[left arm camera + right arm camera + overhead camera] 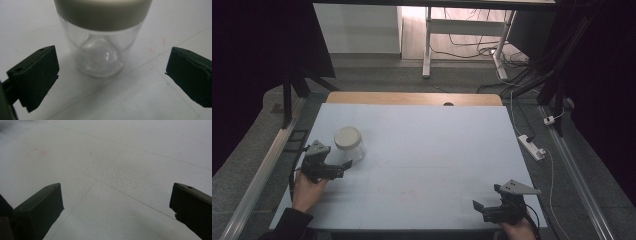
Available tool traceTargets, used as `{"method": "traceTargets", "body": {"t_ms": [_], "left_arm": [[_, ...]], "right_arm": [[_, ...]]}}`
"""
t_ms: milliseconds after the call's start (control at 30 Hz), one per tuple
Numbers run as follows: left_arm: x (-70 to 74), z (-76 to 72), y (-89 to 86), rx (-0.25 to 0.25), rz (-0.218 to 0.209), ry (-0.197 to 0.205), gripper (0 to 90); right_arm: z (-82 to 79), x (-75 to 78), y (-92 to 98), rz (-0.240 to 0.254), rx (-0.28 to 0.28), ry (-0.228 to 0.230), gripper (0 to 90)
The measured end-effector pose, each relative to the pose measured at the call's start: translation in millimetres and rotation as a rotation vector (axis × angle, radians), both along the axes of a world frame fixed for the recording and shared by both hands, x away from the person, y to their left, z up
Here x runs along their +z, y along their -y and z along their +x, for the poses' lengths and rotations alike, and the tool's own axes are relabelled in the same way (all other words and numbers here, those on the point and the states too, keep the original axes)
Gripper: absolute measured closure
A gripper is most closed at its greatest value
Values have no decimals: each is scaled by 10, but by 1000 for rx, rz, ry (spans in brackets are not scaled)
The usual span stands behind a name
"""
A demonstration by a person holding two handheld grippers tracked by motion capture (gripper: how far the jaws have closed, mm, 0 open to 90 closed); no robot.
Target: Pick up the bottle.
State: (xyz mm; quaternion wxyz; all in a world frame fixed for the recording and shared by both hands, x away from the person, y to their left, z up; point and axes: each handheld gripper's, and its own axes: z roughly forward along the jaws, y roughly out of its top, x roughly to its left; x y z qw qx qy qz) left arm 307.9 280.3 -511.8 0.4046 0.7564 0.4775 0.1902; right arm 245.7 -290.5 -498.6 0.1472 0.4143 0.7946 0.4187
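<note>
Early stage, by the look of it: nothing gripped yet. Clear jar (350, 145) with a cream lid (348, 137) upright on the pale worktop (427, 150), left of centre, lid on. Left tongs (341, 167) just beside the jar, jaws wide, aimed at its lower body; in the left gripper view the jar (101, 53) between and beyond the pads, untouched. Right tongs (480, 209) well apart at the near right edge, jaws wide, empty, over bare surface. Left to do, probably: close on the jar, then whatever handling follows.
</note>
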Motion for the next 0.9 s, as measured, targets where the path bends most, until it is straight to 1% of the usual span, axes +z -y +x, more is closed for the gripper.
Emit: {"method": "traceTargets", "body": {"t_ms": [133, 233, 367, 500, 600, 733, 900], "left_arm": [[-19, 126, -8, -25, 5, 4, 0], [-42, 229, -32, -39, -19, 1, 0], [-64, 329, -24, -56, -36, 5, 0], [-79, 402, 7, -61, -30, 8, 0], [-93, 449, 35, -63, -14, 7, 0], [-116, 489, 70, -63, 14, 6, 0], [-149, 521, 89, -73, 25, 6, 0]], "right_arm": [[1, -1, -1, -1, 0, -1, 0], [1, -1, -2, -1, -1, -2, 0], [3, -2, -3, -3, 0, -1, 0], [3, -2, -2, -2, 0, -2, 0], [3, -2, -1, 0, 0, -3, 0], [5, -3, -1, 0, -1, -4, 0], [5, -3, -1, 0, -1, -5, 0]]}}
